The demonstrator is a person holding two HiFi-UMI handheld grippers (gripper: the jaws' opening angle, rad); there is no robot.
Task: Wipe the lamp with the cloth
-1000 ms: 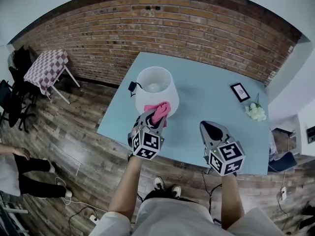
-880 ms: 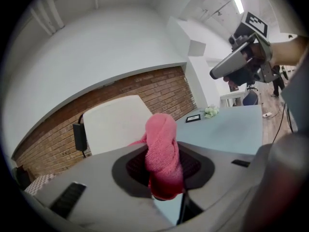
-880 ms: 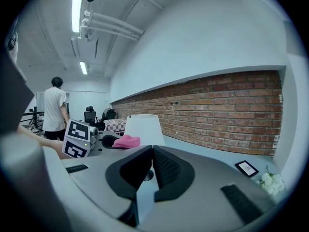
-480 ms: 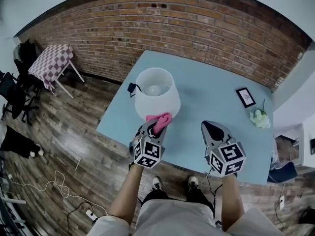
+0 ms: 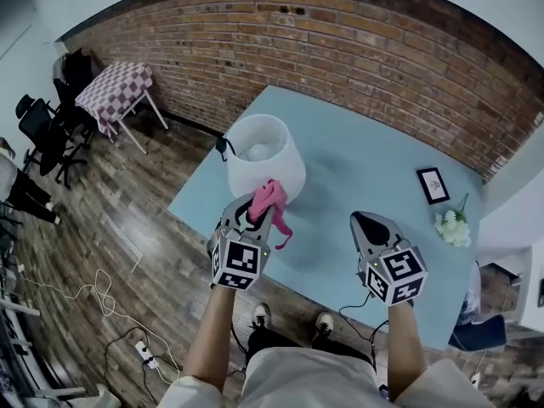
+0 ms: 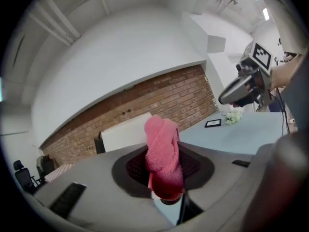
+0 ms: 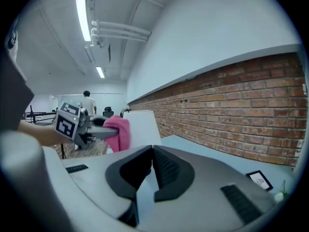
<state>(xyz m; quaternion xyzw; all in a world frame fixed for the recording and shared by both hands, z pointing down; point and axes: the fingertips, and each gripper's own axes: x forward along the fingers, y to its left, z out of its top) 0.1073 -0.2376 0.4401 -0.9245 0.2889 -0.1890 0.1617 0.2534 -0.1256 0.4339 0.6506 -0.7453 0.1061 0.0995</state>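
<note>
The left gripper (image 5: 257, 210) is clamped on the pink cloth (image 5: 270, 197), which it holds just at the near side of the white lamp (image 5: 259, 155). To the right of the lamp, the right gripper (image 5: 365, 222) hovers over the blue table (image 5: 374, 160), its jaws together and empty.

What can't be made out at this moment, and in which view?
- Base and stem of the lamp: head view, hidden under its own shade.
- Whether the cloth touches the shade: head view, the left gripper holds it in front of the rim, so contact is unclear.
- Image in the picture frame: too small in every view.
- Black object behind the lamp: head view, too small to name.
</note>
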